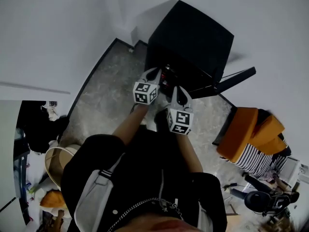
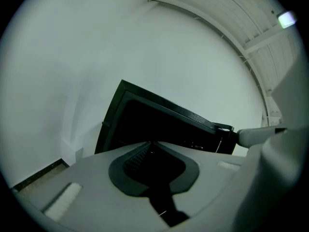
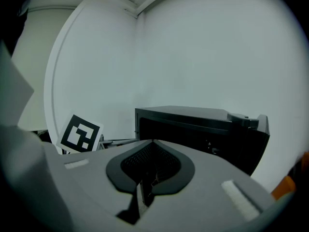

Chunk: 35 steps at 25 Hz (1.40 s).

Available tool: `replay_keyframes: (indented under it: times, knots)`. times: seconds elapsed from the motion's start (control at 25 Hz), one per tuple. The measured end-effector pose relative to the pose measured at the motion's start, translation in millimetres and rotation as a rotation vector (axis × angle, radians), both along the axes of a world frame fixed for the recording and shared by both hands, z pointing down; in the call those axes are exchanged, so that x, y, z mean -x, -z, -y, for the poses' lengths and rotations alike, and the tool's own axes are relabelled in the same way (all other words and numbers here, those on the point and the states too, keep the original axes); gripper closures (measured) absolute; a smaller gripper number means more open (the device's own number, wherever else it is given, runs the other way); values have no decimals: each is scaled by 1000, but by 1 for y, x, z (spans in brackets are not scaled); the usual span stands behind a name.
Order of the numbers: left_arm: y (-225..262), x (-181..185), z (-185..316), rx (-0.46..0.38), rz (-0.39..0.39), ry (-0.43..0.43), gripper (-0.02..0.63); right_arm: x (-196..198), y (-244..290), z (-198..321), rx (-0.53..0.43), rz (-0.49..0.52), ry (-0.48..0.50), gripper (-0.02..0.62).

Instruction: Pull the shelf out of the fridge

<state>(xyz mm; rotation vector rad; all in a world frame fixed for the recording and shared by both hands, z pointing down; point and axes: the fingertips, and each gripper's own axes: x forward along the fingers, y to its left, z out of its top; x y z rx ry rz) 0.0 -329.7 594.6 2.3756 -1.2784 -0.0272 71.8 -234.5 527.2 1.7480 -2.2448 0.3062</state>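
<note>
A black mini fridge [image 1: 193,37] stands in the corner, its door [image 1: 234,80] swung open to the right. Its inside is dark in every view, so I cannot make out the shelf. My left gripper [image 1: 153,73] and right gripper [image 1: 179,90] are side by side just in front of the opening. In the left gripper view the fridge [image 2: 164,124] fills the middle and the left gripper [image 2: 150,143] has its tips together with nothing between them. In the right gripper view the fridge [image 3: 198,127] lies straight ahead; the right gripper [image 3: 153,142] is shut and empty, with the left gripper's marker cube [image 3: 79,132] beside it.
White walls meet behind the fridge, on a speckled floor [image 1: 104,98]. An orange seat [image 1: 246,127] with striped cloth stands to the right, just past the open door. A round basket [image 1: 55,161] and clutter are at the lower left, headphones [image 1: 258,200] at the lower right.
</note>
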Motion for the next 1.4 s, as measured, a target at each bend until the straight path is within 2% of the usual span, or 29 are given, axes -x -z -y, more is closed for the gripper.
replay_keyframes:
  times: [0.56, 0.64, 1.12, 1.4]
  knots:
    - [-27, -10, 45, 76, -109, 87, 523, -15, -19, 5, 65, -42, 33, 594]
    - [-32, -12, 49, 109, -160, 94, 505, -18, -18, 6, 61, -46, 32, 594]
    - [-62, -12, 88, 290, -539, 238, 492, -37, -27, 7, 85, -52, 16, 594]
    - [-73, -13, 105, 362, -714, 281, 476, -48, -28, 3, 87, -64, 4, 594]
